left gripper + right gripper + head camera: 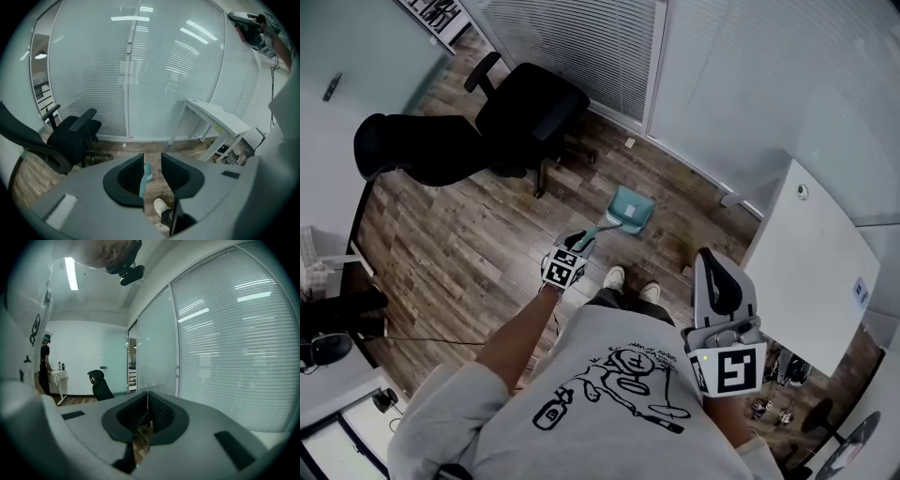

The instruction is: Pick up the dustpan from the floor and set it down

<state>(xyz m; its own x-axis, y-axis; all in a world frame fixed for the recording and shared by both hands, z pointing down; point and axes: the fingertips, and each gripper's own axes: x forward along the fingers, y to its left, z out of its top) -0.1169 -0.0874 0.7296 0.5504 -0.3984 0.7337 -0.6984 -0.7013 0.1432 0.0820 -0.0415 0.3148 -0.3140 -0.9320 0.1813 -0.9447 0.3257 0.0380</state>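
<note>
A: Since the pick turns on one relation, where is the teal plastic dustpan [630, 208] found against the left gripper [579, 241]?

B: It is seen on the brown wood-plank floor [459, 244], just ahead of the white shoes [615, 277]. The pan is set at the far end, toward the slatted white blinds [581, 47]. The handle [602, 228] runs back along the long axis to that gripper's tips. In the left gripper view the handle is framed between parted jaws, close against the pad at that view's left. Bare floor shows between it and the other pad, so no squeeze is seen.

A: And the right gripper [712, 267]?

B: It is held up beside the chest, well apart from the dustpan. Its jaws are pressed together on nothing. The left is judged far the nearer.

A: What room is there?

B: Open floor is seen around the pan. The black office chair [530, 117] stands beyond it to the left, the white desk [811, 262] to the right. A lift along the handle's line is judged clear of both.
</note>
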